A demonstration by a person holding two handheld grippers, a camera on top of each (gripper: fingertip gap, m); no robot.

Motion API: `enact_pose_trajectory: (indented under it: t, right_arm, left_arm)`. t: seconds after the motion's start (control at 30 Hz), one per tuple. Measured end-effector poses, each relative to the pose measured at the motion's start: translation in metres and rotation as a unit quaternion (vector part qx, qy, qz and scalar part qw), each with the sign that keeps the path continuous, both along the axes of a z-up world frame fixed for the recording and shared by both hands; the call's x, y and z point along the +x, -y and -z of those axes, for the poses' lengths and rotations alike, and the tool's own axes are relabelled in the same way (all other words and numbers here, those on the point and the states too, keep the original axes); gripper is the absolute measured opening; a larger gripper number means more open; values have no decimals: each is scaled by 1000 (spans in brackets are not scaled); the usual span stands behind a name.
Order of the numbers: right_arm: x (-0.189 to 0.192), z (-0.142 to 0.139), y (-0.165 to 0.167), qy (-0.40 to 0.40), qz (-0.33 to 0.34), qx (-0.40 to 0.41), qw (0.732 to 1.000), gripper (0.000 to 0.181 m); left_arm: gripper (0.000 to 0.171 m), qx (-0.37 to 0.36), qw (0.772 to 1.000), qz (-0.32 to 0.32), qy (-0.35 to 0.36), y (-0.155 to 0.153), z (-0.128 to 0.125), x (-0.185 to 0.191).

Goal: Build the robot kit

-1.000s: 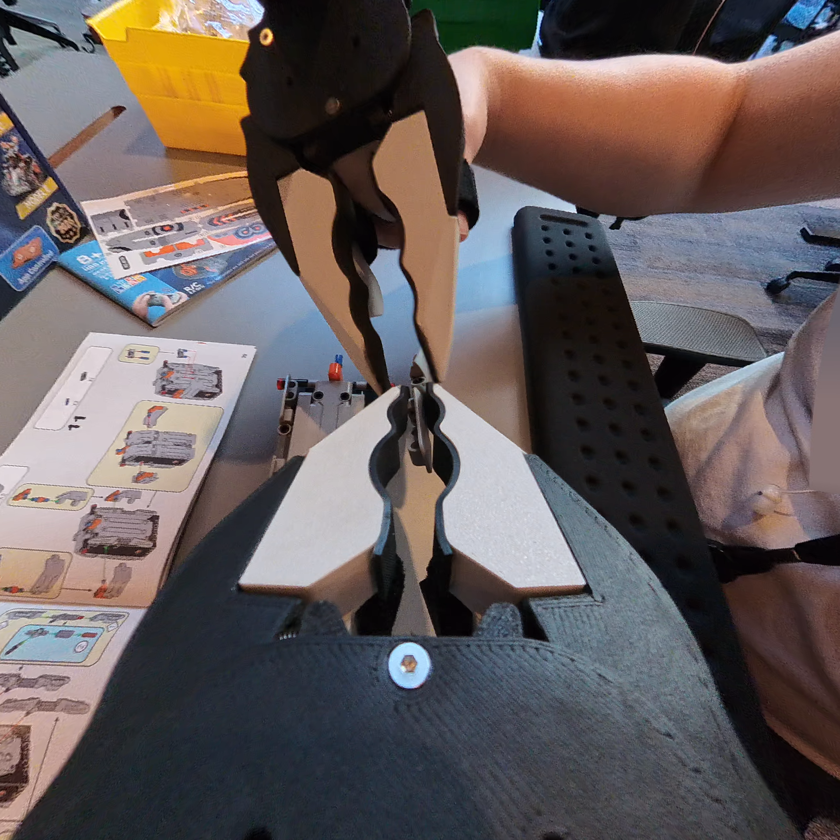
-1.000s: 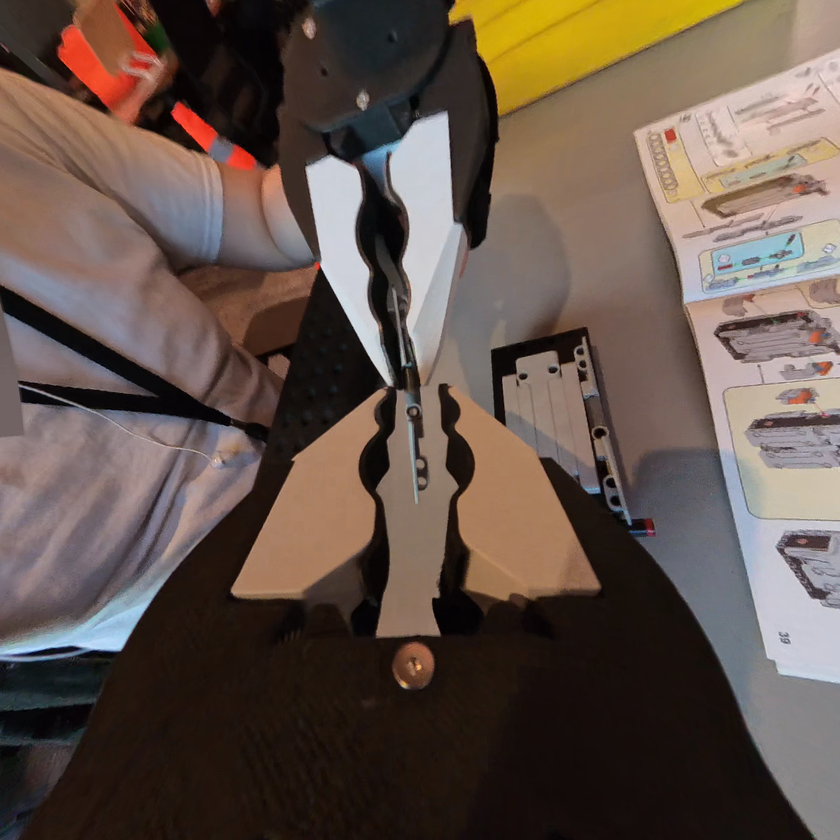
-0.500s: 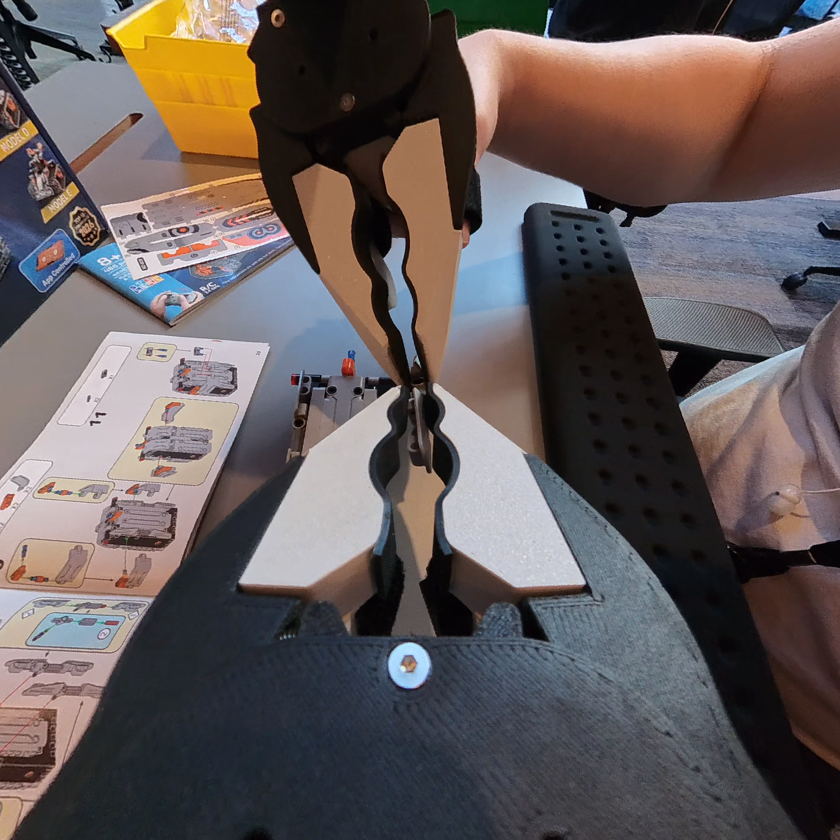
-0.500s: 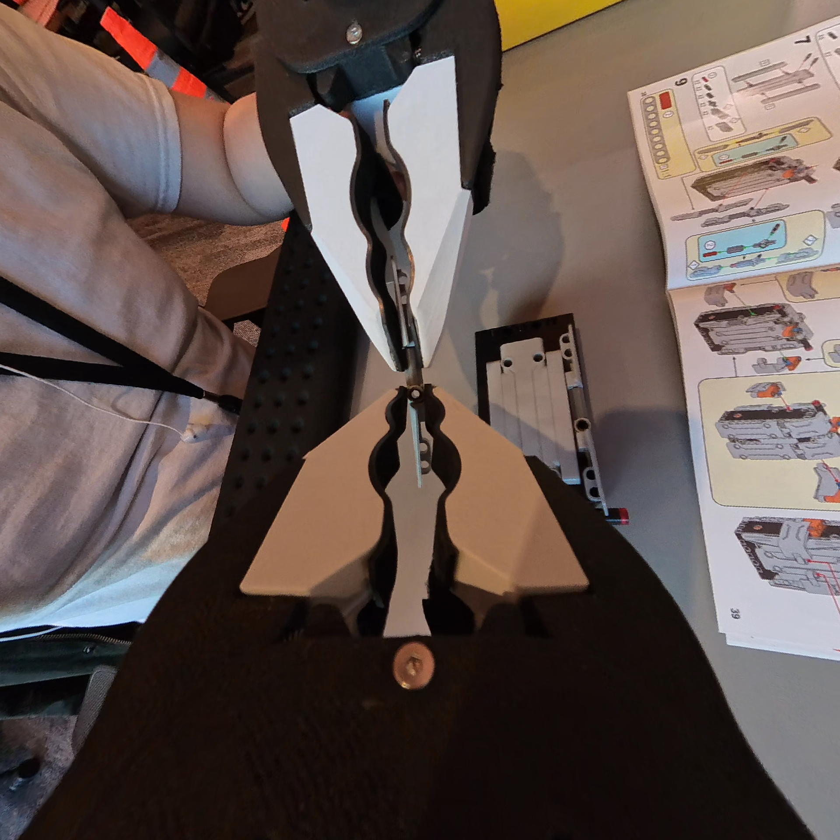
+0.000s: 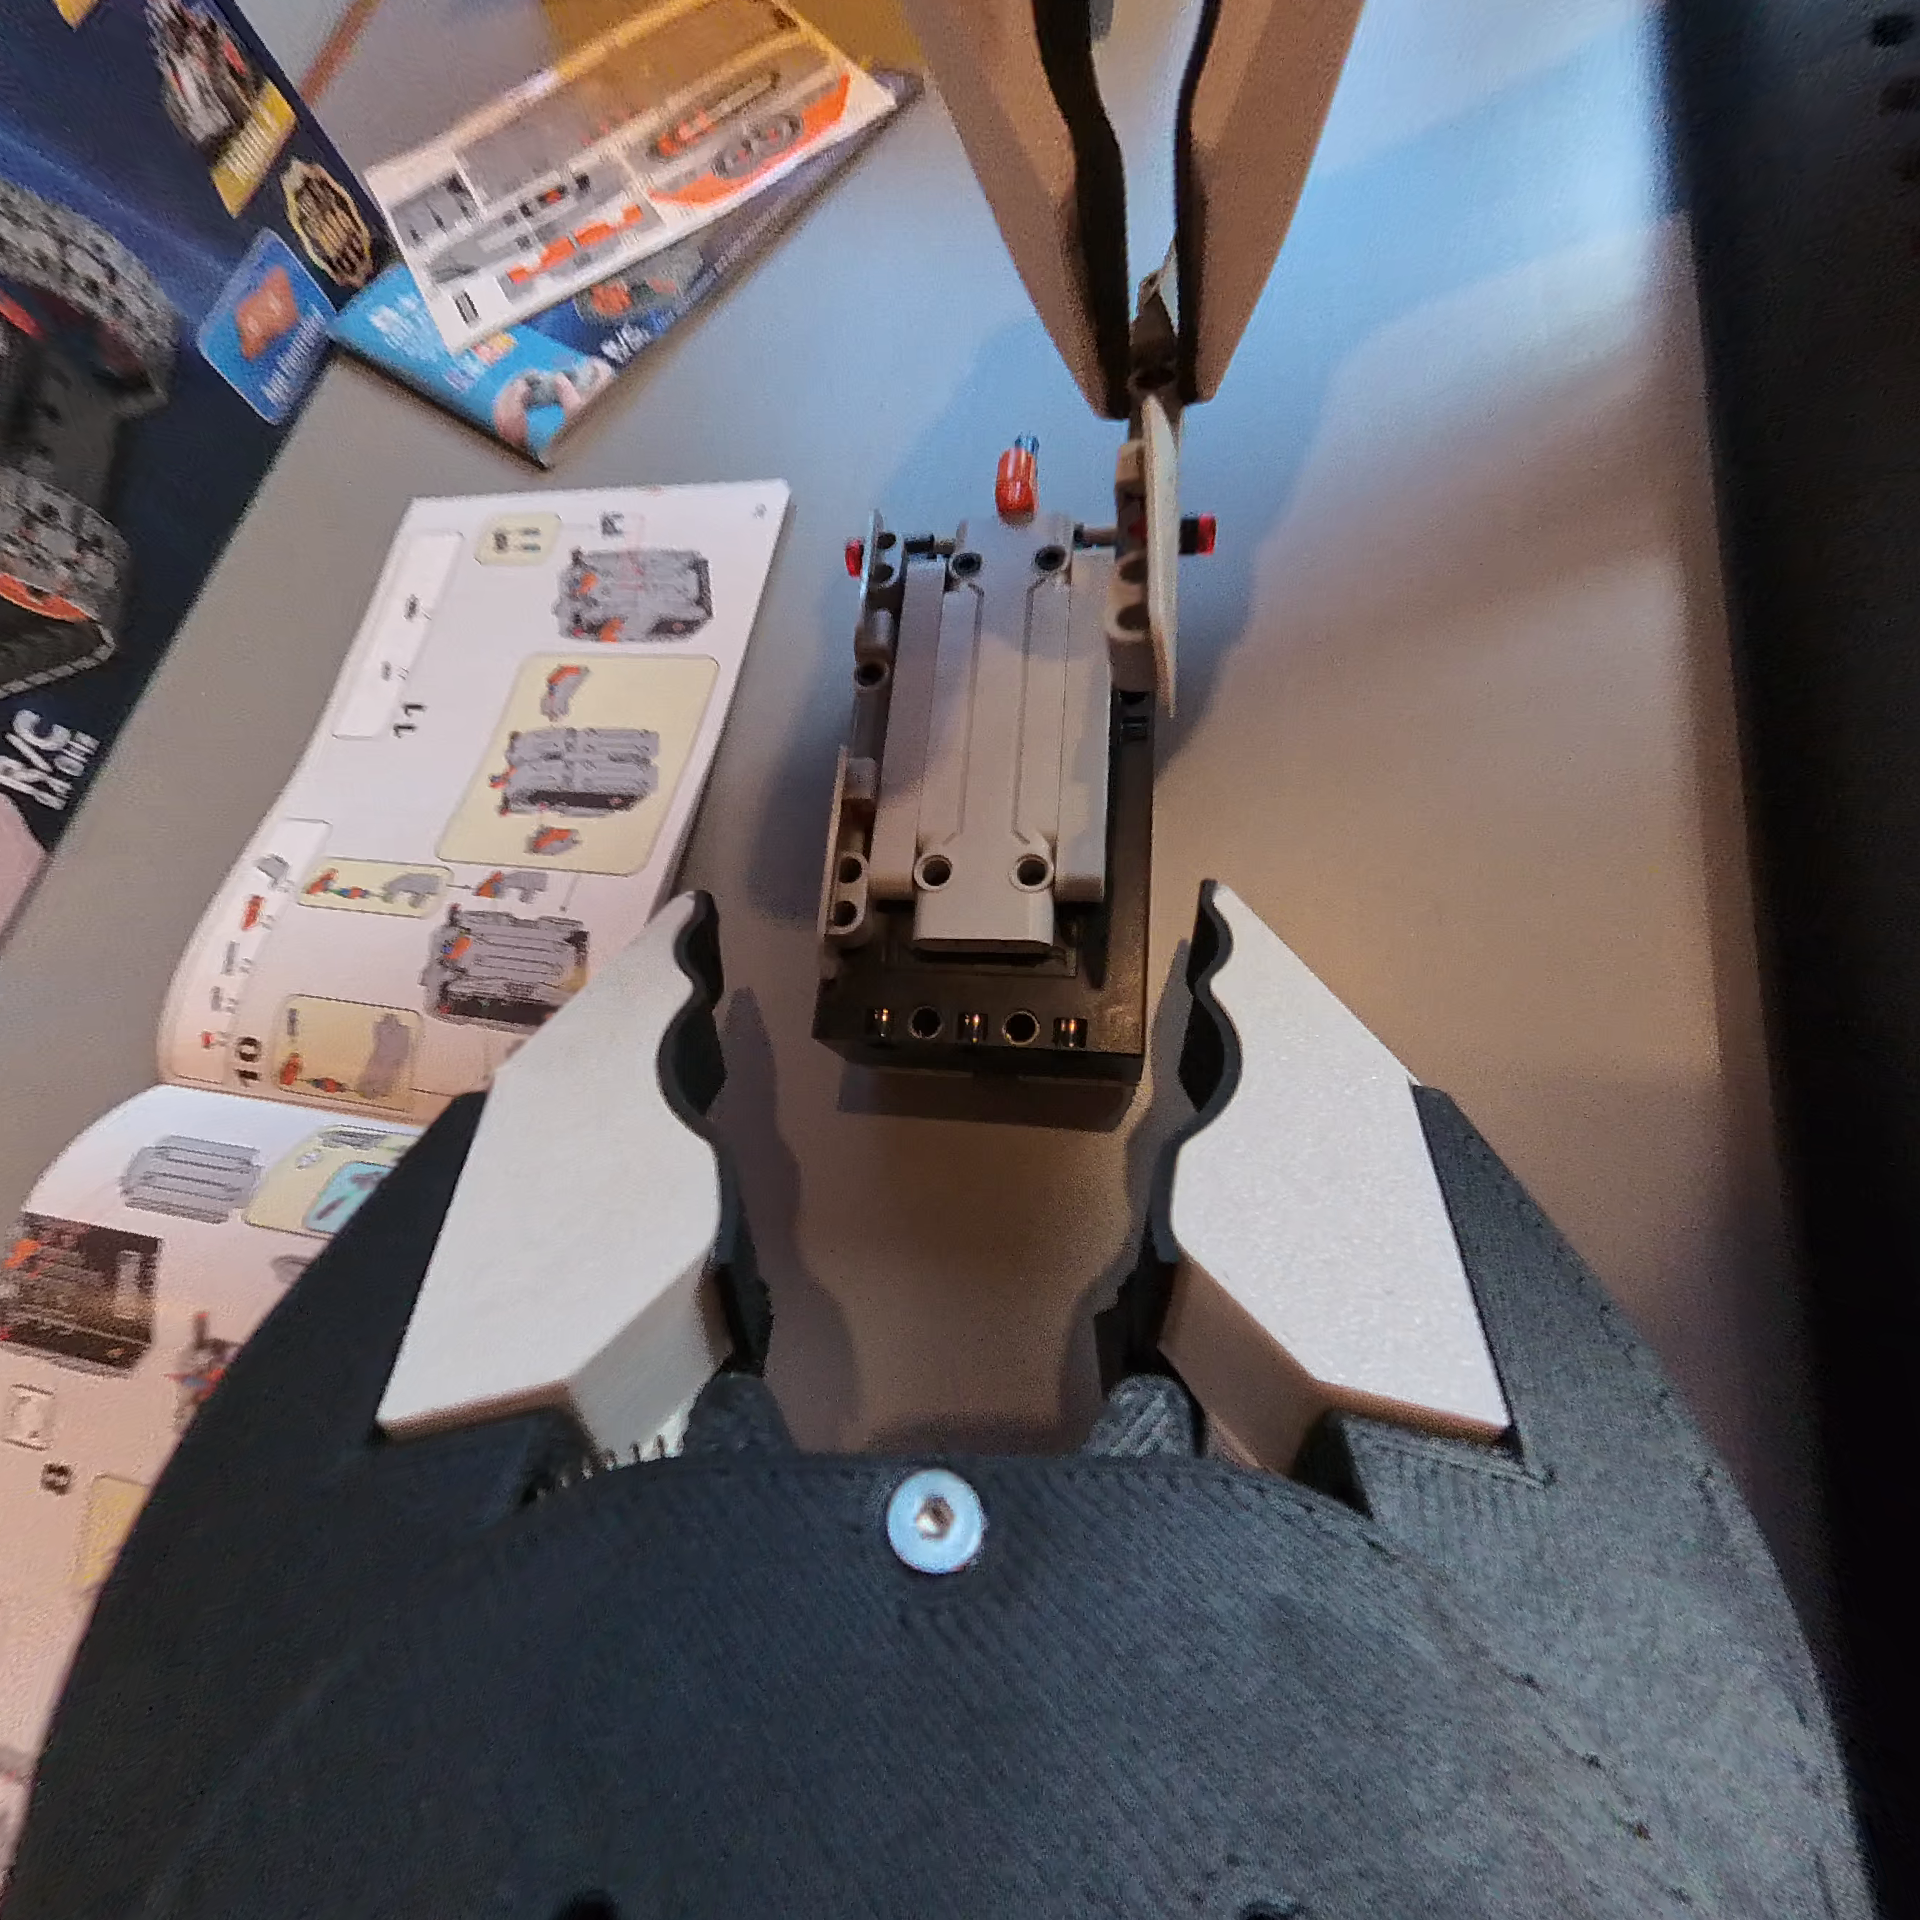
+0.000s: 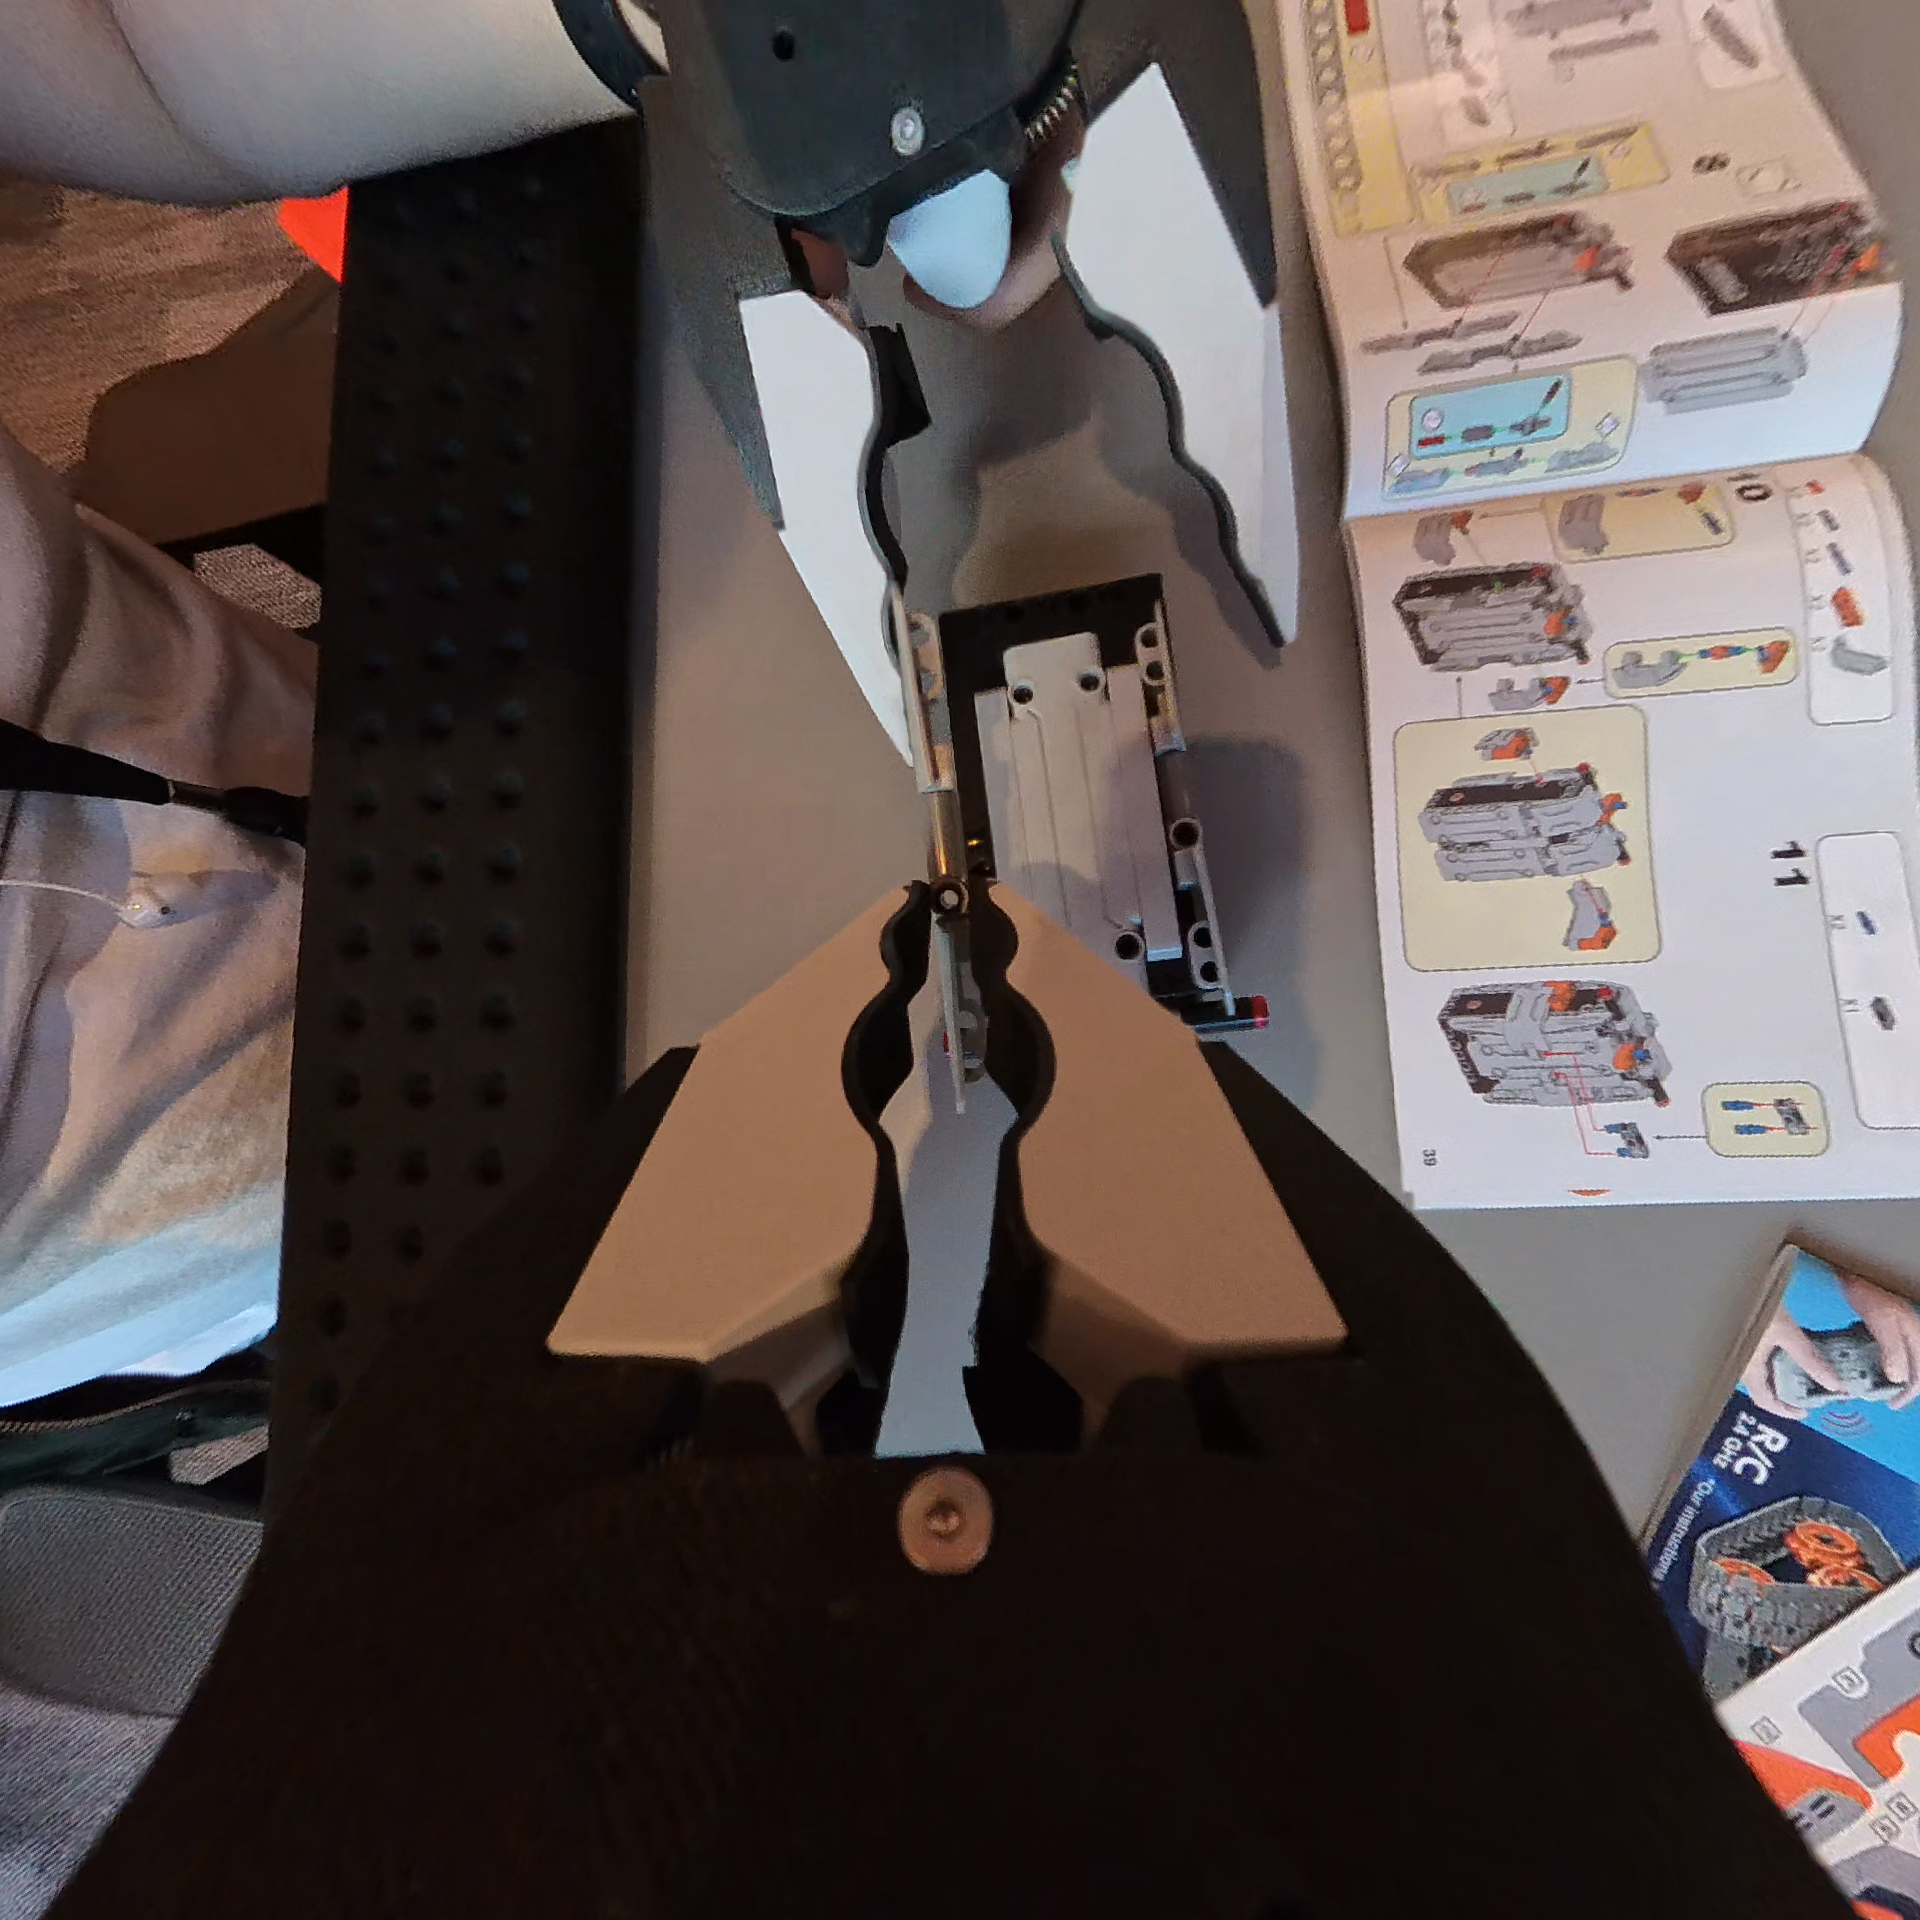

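Note:
A grey and black brick assembly [image 5: 987, 800] lies flat on the grey table, also in the right wrist view [image 6: 1091, 790]. My left gripper [image 5: 954, 914] is open and empty, its fingers either side of the assembly's near black end. In the right wrist view the left gripper [image 6: 1086, 644] reaches in from the top. My right gripper [image 6: 951, 904] is shut on a thin grey beam [image 6: 930, 717] with holes. It holds the beam on edge against the assembly's long side. In the left wrist view the right gripper [image 5: 1153, 400] comes down from the top with the beam [image 5: 1148, 582].
An open instruction booklet [image 5: 499, 790] lies beside the assembly, also in the right wrist view [image 6: 1621, 831]. A blue box [image 5: 125, 312] and a sticker sheet [image 5: 623, 177] lie beyond. A black perforated strip [image 6: 447, 623] runs along the table edge by a person's shirt [image 6: 114, 1039]. Left tips to right tips: about 8 cm.
My left gripper has opened and let go of the beam. Both grippers have come down to the assembly. The right gripper still holds the beam, now alongside the assembly.

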State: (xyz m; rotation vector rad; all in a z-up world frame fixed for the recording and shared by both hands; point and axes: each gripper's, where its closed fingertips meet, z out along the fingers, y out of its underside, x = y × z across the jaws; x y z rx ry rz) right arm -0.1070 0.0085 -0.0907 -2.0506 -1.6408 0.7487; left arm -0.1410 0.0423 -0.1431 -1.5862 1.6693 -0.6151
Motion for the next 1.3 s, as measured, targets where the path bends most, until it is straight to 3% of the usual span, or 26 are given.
enact_pose_trajectory:
  t: [0.17,0.33,0.7,1.1,1.3]
  right_arm:
    - [-1,12,-1,57,6,-8,998,5]
    - [-3,7,-4,67,6,-1,998,5]
    - [2,-10,-4,30,23,9,999,5]
    - [-12,19,3,89,16,-58,994,6]
    - [-14,21,1,100,24,-81,991,5]
  left_arm:
    - [88,-24,1000,-6,-15,-2,16,0]
    - [68,-52,999,10,-13,1,19,0]
    - [67,-140,990,28,-17,13,15,0]
    - [67,-155,987,28,-31,18,15,-1]
    - [67,-212,977,23,-22,18,11,-1]
